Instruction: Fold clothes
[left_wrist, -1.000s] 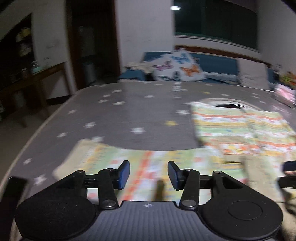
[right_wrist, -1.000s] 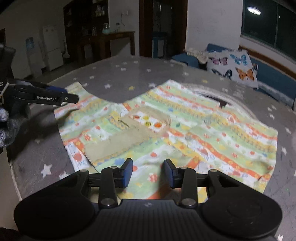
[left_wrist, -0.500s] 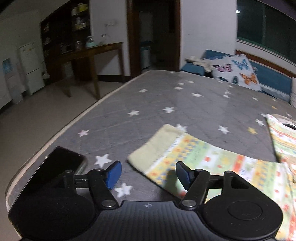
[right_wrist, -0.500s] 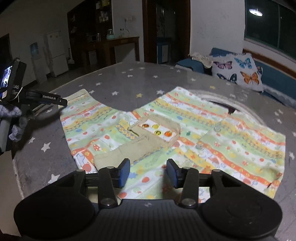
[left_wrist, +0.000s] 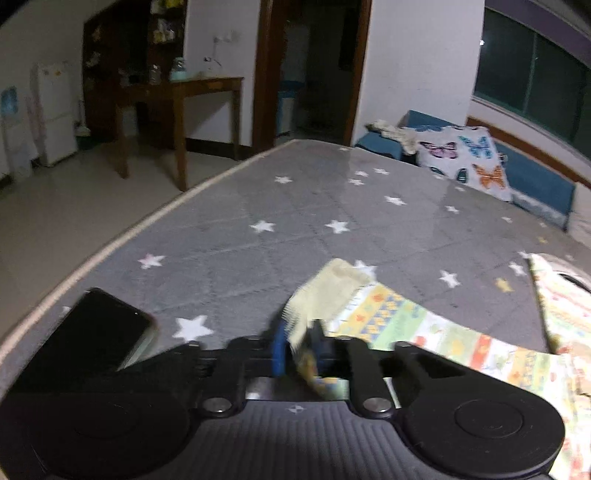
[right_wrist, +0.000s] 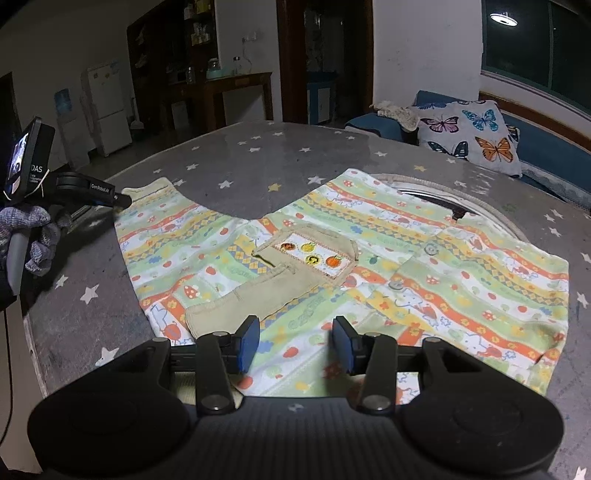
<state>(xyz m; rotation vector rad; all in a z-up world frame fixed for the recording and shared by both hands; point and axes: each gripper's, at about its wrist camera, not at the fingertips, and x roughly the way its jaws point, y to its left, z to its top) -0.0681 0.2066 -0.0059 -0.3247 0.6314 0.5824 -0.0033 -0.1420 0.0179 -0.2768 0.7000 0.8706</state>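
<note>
**Left tool grabbing the sleeve cuff, right one just waiting**

So the left tool has just been closing and it's now pinching the beige cuff at the end of the sleeve, fabric bunched between the blue pads. The right tool is hovering w/ its jaws spread, nothing between them, just above the near hem of the shirt.

The shirt is lying flat and spread out on the starry grey desk, pocket side up, sleeve stretched out to the left.

Stuff that could go wrong imo:
- the grip is looking pretty shallow, right on the cuff edge, so it's prob slipping out if the pull is quick
- nothing is pinning the body, so dragging the sleeve across might be tugging the whole shirt and wrinkling it
- there's a phone sitting right beside the left tool near the desk edge, so a sloppy swing could be knocking it off
</note>
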